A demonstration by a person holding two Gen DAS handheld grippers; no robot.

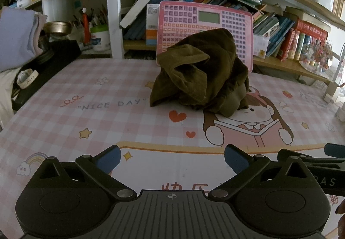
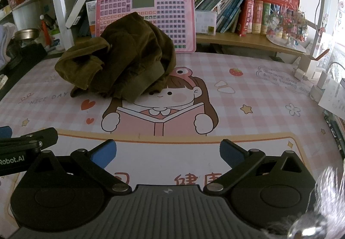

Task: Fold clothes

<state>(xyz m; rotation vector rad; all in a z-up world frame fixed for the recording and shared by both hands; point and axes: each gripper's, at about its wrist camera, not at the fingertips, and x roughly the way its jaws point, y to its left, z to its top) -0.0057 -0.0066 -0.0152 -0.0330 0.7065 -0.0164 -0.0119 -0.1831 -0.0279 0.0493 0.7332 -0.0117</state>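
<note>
Home study corner, likely a child's. Surface (image 1: 75, 113) covered by pink checked cartoon mat (image 2: 248, 92) with "NICE DAY" print and a reading girl. Behind it white-framed wooden shelves (image 2: 248, 39) crammed with books (image 2: 256, 14), a pink learning-pad toy (image 2: 170, 12), pen pot (image 1: 99, 37), small figurines (image 2: 286, 23), stacked folded clothes (image 1: 17, 34) at left.

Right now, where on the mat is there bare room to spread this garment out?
The near half of the mat, between the olive garment and both open tools, is bare. The back edge is crowded by the garment and the pink keyboard toy.
</note>
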